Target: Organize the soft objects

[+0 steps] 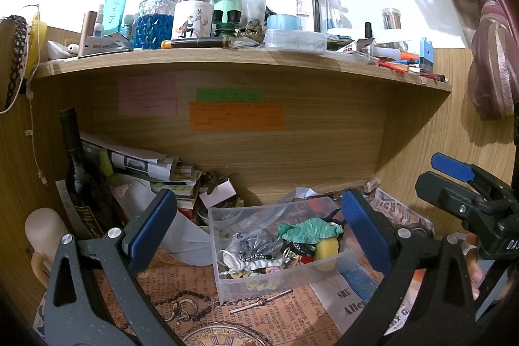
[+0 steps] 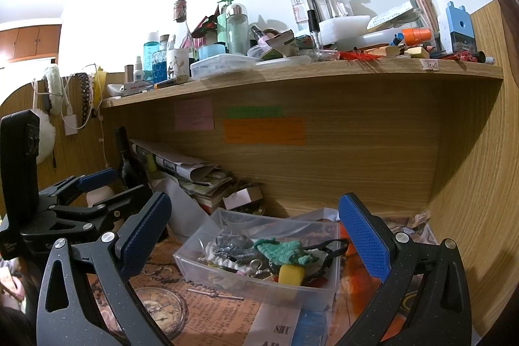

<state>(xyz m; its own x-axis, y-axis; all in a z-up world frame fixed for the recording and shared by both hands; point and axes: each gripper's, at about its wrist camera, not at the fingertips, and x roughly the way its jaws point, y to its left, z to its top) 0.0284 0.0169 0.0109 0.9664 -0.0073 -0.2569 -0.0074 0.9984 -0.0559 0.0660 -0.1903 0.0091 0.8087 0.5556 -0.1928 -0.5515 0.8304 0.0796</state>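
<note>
Two handheld grippers hover side by side over a cluttered wooden desk nook. The left gripper (image 1: pixel 259 235) has its blue-padded fingers spread wide and holds nothing. Directly ahead of it, between and just beyond its fingertips, sits a clear plastic box (image 1: pixel 227 268) on a paper mat printed like old newspaper (image 1: pixel 285 313). Inside the box lie a green knitted soft piece (image 1: pixel 308 231), a yellow sponge-like block (image 1: pixel 326 250) just below it, a grey crumpled item (image 1: pixel 256 244) to their left, and small trinkets too tangled to identify.

The right gripper (image 2: pixel 256 234) is likewise fully open and empty, poised above and slightly in front of the same box. It is visible at the right edge of the left gripper's camera.

Beyond both grippers, against the nook's back panel, are pink, green and orange sticky notes (image 1: pixel 236 115). To the left stand a dark wine bottle (image 1: pixel 78 171) and a pile of papers (image 1: pixel 139 164). Above, a wooden shelf (image 1: pixel 227 59) is crowded with bottles and stationery.
</note>
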